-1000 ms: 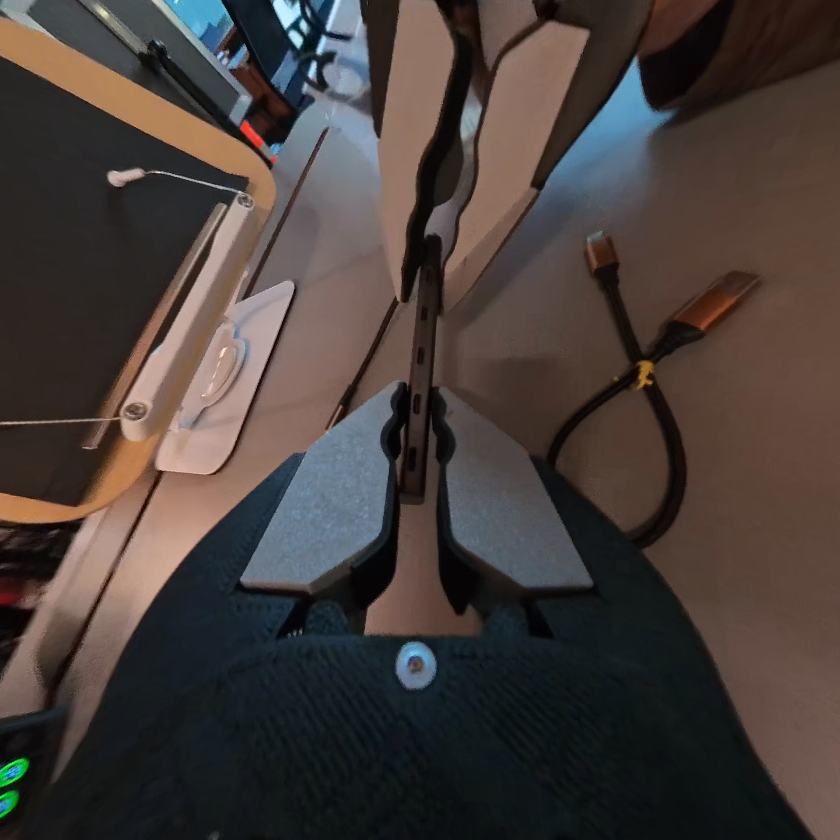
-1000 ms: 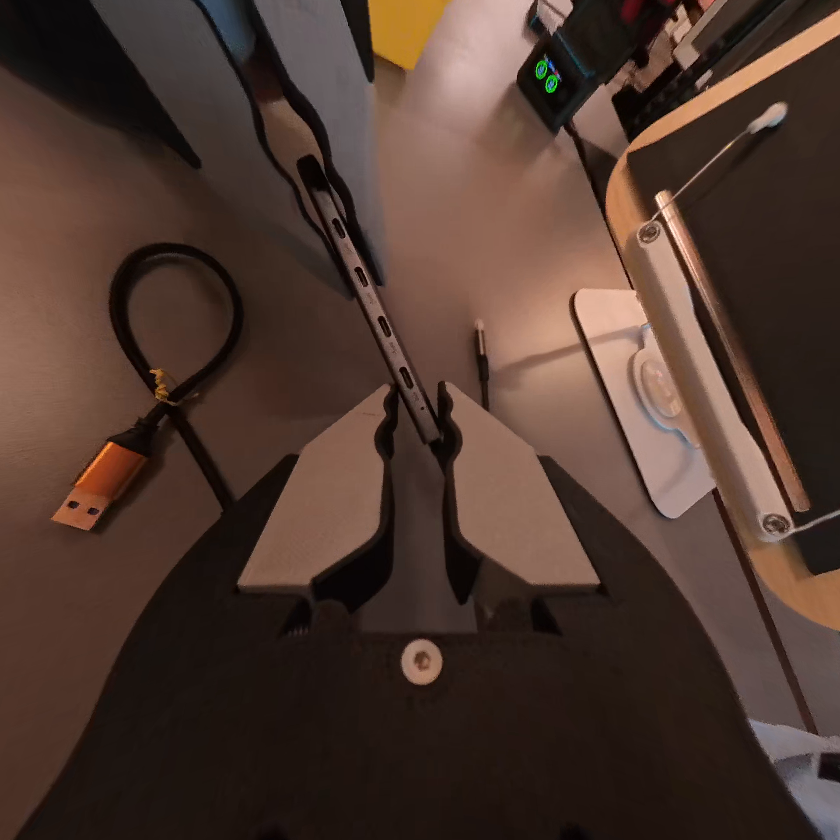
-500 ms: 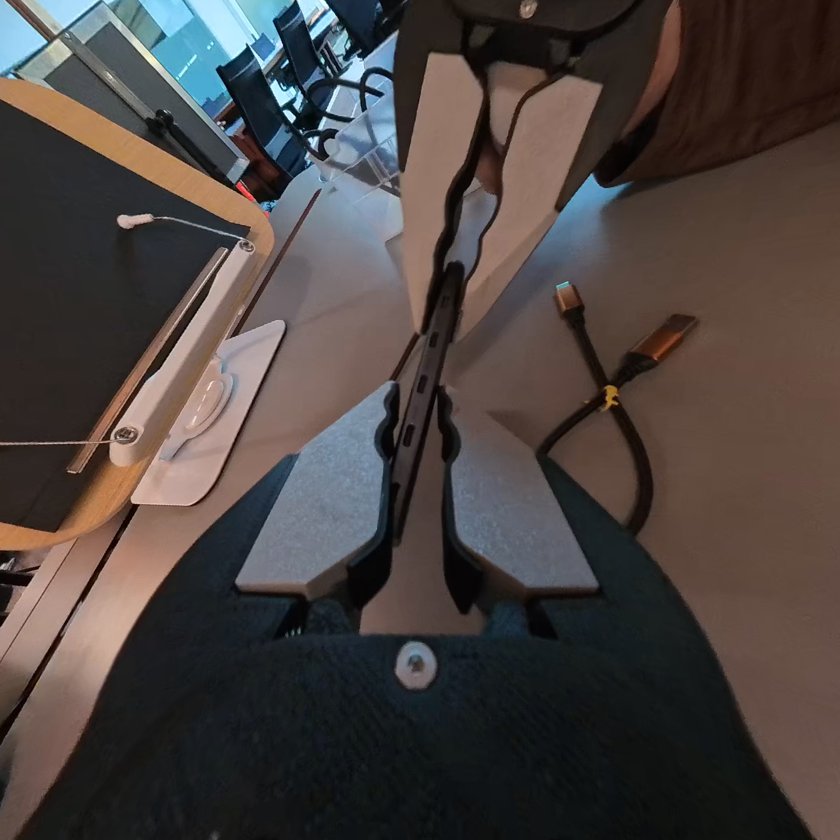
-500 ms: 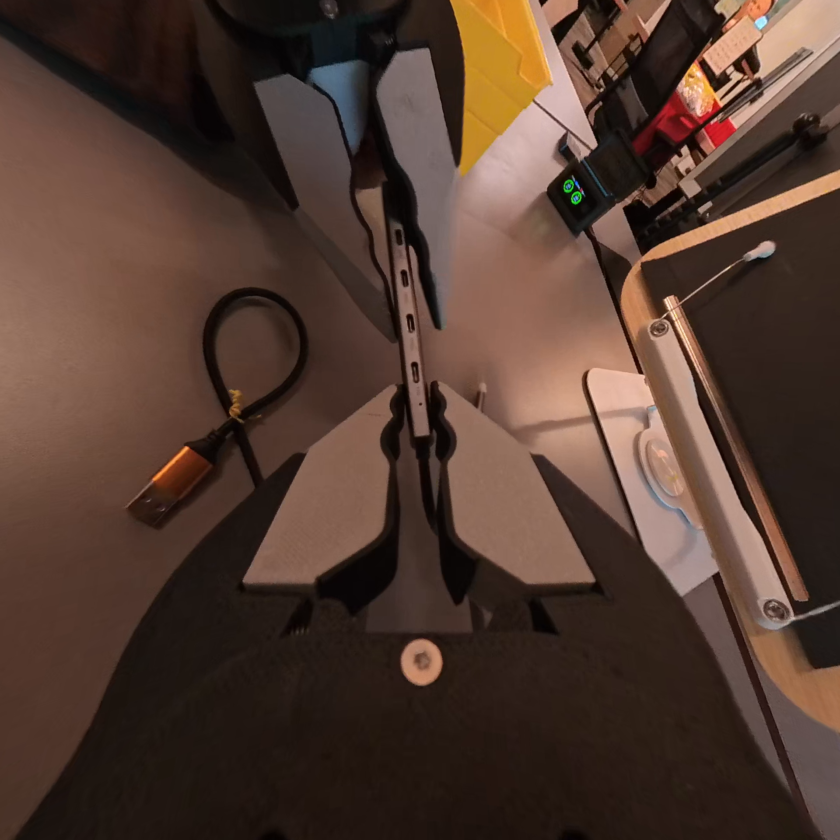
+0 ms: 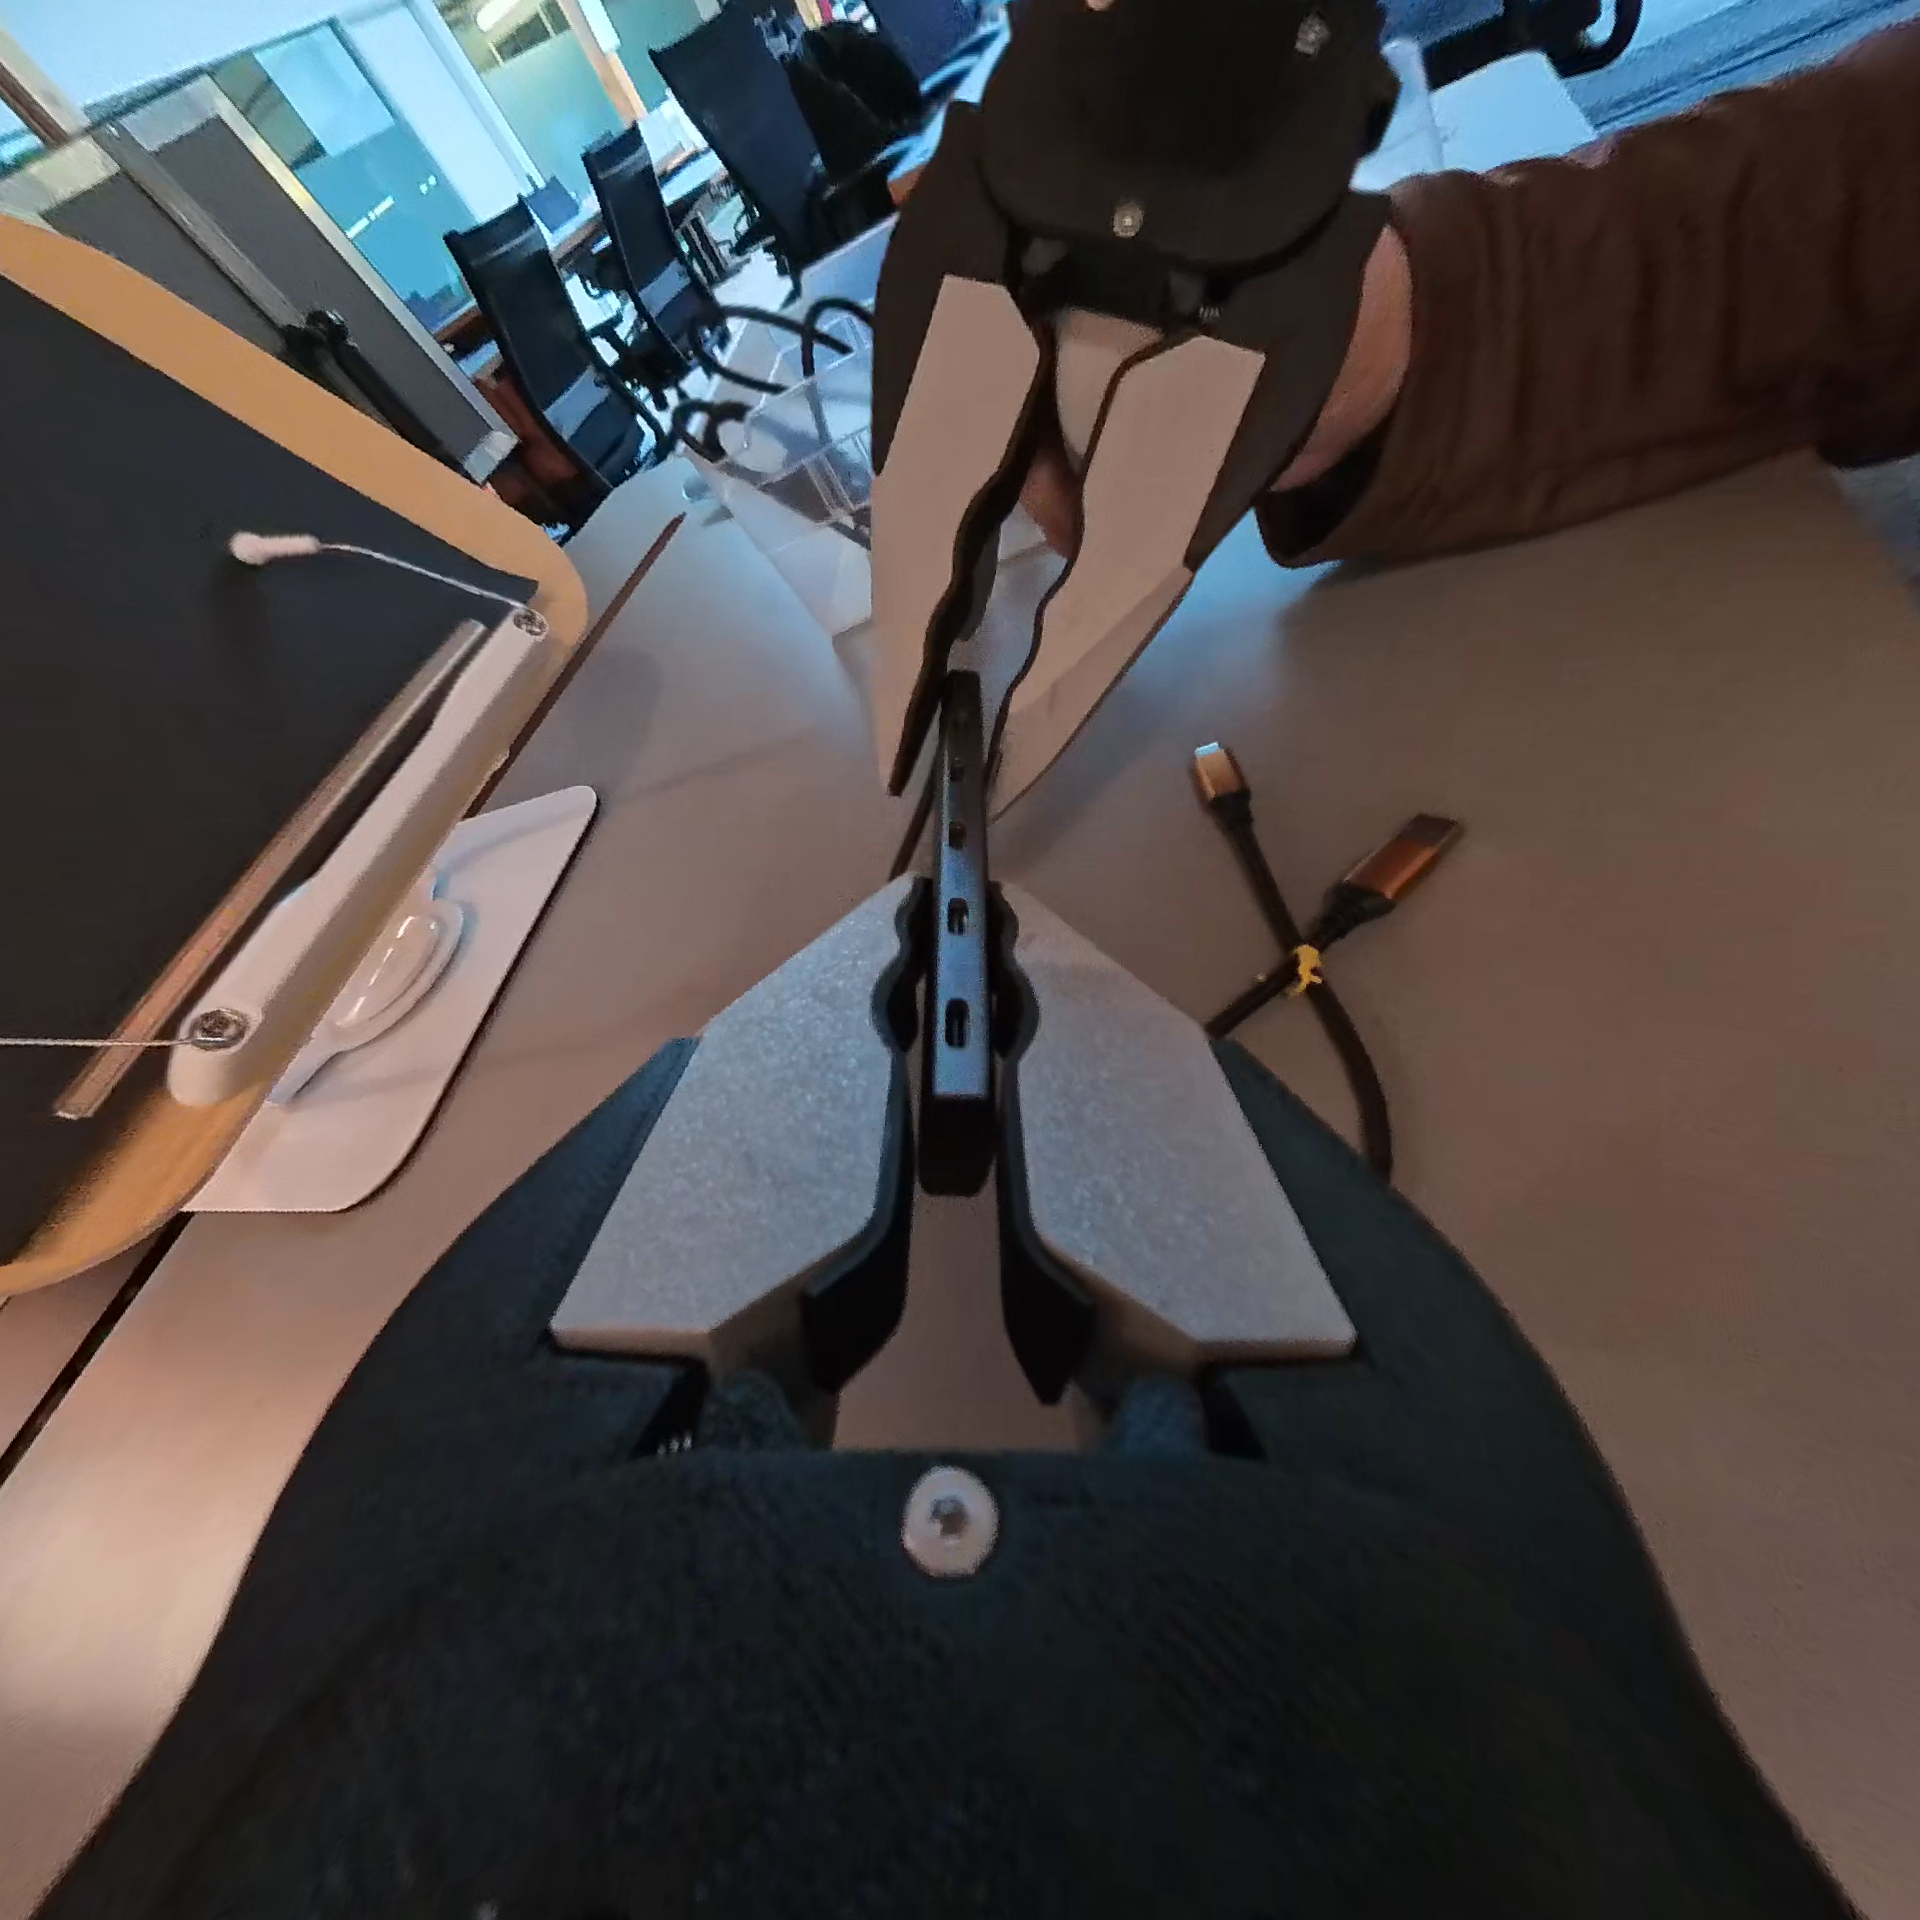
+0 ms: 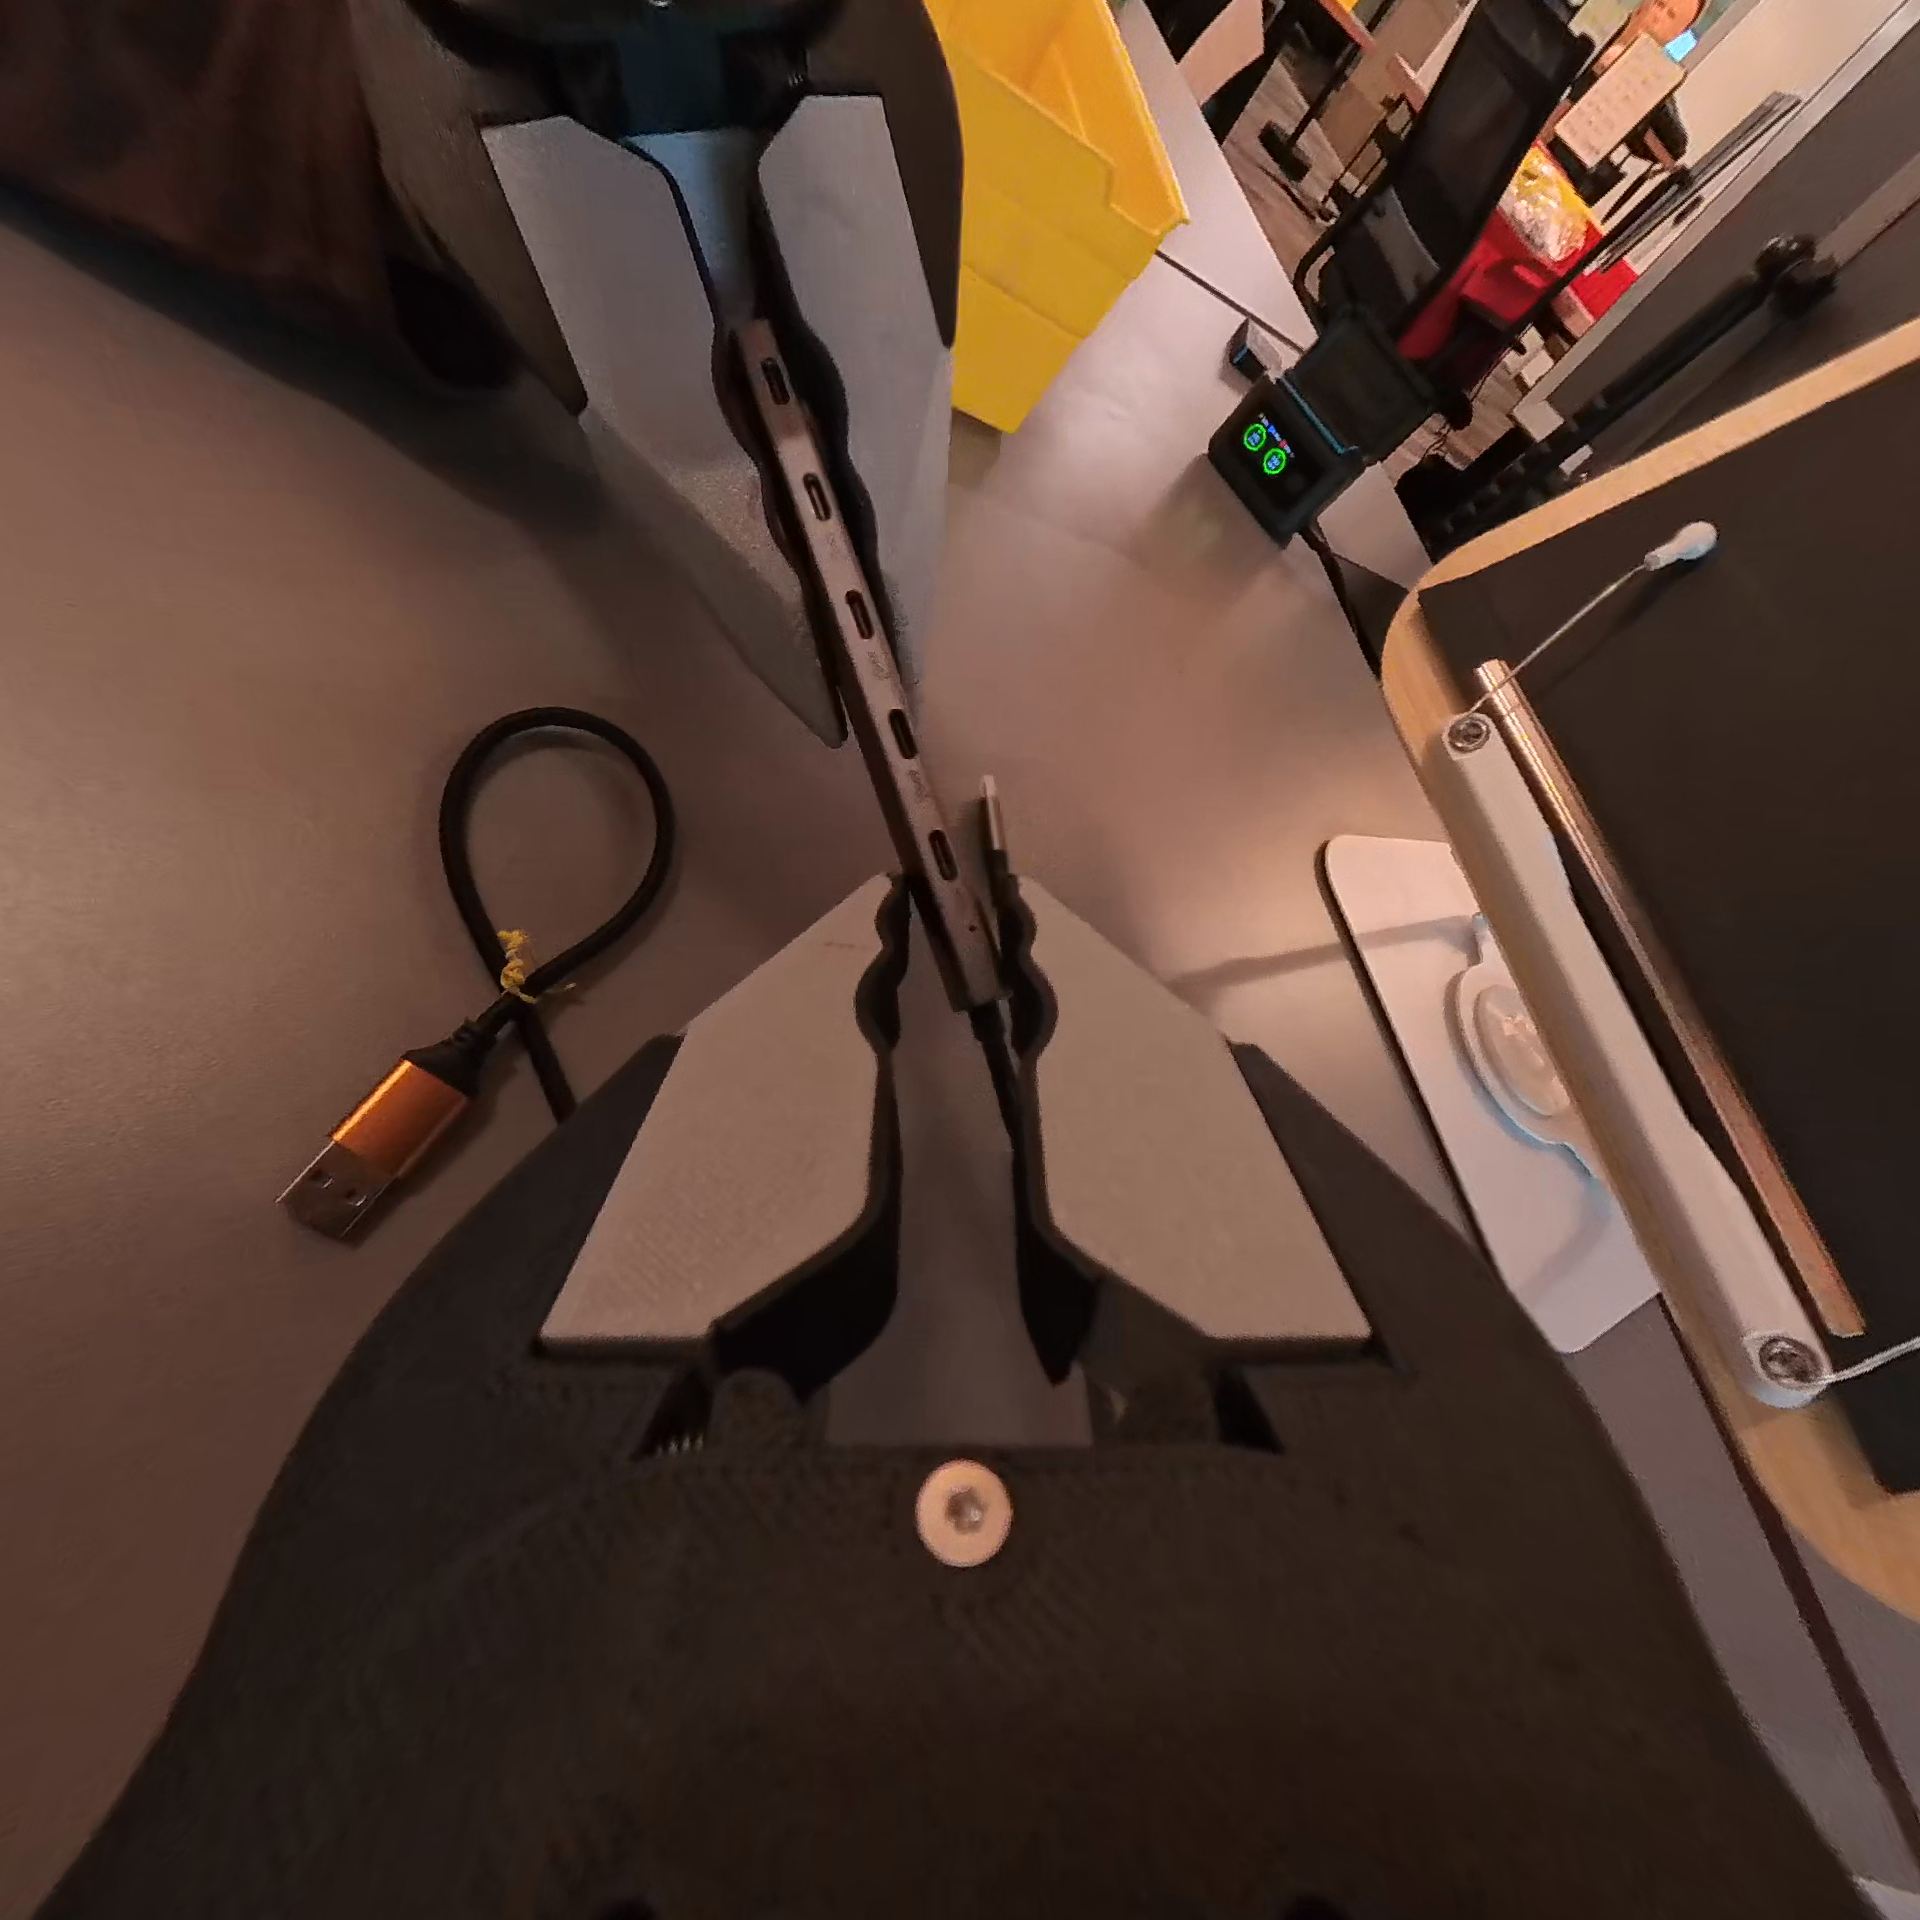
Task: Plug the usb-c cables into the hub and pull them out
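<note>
Hub (image 5: 958,966) on edge above table (image 5: 1621,852), clamped at one end by left hand-held gripper (image 5: 954,940); other end inside right hand-held gripper (image 6: 961,935), narrow, grip unclear. Cable (image 6: 551,831) loose nearby.

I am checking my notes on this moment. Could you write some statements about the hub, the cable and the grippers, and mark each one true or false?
1. The left gripper grips the hub. True.
2. The cable with the orange plug is plugged into the hub. False: it lies loose on the table.
3. A yellow tie binds the cable's loop. True.
4. Every visible port on the hub holds a plug. False: the visible ports are empty.
5. A yellow bin stands beyond the grippers. True.
</note>
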`<state>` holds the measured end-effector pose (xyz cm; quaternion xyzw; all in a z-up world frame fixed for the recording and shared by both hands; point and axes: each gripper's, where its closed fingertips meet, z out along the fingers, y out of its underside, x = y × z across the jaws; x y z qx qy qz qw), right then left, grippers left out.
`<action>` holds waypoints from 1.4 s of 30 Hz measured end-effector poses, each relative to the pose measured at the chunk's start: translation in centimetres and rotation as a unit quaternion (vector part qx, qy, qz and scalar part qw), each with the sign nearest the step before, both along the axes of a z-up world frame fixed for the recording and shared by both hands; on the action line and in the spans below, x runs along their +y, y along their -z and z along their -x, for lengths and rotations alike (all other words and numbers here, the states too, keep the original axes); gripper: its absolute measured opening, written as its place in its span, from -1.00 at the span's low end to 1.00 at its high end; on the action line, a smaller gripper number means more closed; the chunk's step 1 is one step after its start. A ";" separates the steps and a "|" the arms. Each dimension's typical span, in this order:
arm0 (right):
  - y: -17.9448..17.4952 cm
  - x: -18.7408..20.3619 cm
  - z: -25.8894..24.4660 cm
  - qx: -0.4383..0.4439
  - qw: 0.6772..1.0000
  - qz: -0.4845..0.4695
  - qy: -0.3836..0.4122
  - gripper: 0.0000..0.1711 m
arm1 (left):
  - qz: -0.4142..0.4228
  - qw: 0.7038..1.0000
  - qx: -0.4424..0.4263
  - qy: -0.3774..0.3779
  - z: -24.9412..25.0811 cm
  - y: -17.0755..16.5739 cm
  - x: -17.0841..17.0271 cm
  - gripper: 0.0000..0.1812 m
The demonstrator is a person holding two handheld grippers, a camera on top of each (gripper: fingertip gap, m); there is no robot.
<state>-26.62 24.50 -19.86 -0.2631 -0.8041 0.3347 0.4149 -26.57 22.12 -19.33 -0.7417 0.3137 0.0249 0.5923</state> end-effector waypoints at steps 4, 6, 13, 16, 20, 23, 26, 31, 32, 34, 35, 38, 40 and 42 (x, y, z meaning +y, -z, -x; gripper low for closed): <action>0.2 -0.1 0.0 -0.005 1.000 0.001 0.000 -0.85 | -0.006 1.000 -0.005 0.004 -0.2 0.0 0.0 -0.92; 0.1 -0.2 0.1 0.001 1.000 0.004 -0.001 -0.86 | -0.009 1.000 -0.021 0.008 -0.3 -0.3 0.0 -0.91; 0.2 -0.1 0.1 -0.002 1.000 0.020 -0.002 -0.86 | -0.010 1.000 -0.028 0.002 -0.4 -0.3 0.3 -0.90; 0.3 -0.2 0.2 -0.002 1.000 0.022 -0.003 -0.86 | -0.004 0.999 -0.033 0.005 -0.3 -0.3 0.2 -0.90; 0.0 -1.1 0.1 0.004 0.999 0.031 -0.021 -0.87 | 0.000 0.999 -0.038 0.011 -0.4 -0.3 0.1 -0.89; 0.1 -2.6 0.1 0.001 0.999 0.026 -0.043 -0.87 | 0.019 1.000 0.003 0.008 -1.1 1.2 0.5 -0.88; 0.6 -2.4 0.3 -0.004 0.999 0.010 -0.034 -0.87 | 0.011 0.998 0.055 -0.008 -0.8 1.9 0.8 -0.87; 0.2 -2.1 0.3 -0.002 0.999 0.023 -0.026 -0.86 | 0.006 0.999 0.039 -0.011 -0.7 1.4 0.9 -0.89; 0.3 -1.9 0.3 -0.002 1.000 0.018 -0.023 -0.86 | 0.003 0.999 0.043 -0.016 -0.5 1.4 0.9 -0.92; 0.3 -1.7 0.2 -0.001 1.000 0.013 -0.019 -0.86 | -0.003 0.999 0.047 -0.019 -0.3 1.3 0.9 -0.91; 0.3 -1.6 0.2 -0.001 1.000 0.013 -0.019 -0.86 | -0.003 0.999 0.046 -0.019 -0.4 1.3 0.9 -0.91; 0.4 -1.5 0.2 -0.003 1.000 0.008 -0.017 -0.86 | -0.006 0.999 0.041 -0.012 -0.6 1.1 0.8 -0.91; 0.7 -1.2 0.2 -0.006 1.000 -0.003 -0.012 -0.86 | -0.012 0.999 0.035 -0.007 -0.7 0.9 0.7 -0.89; 0.8 -1.2 0.2 -0.008 1.000 -0.006 -0.011 -0.86 | -0.019 0.999 0.030 -0.005 -0.8 0.5 0.6 -0.89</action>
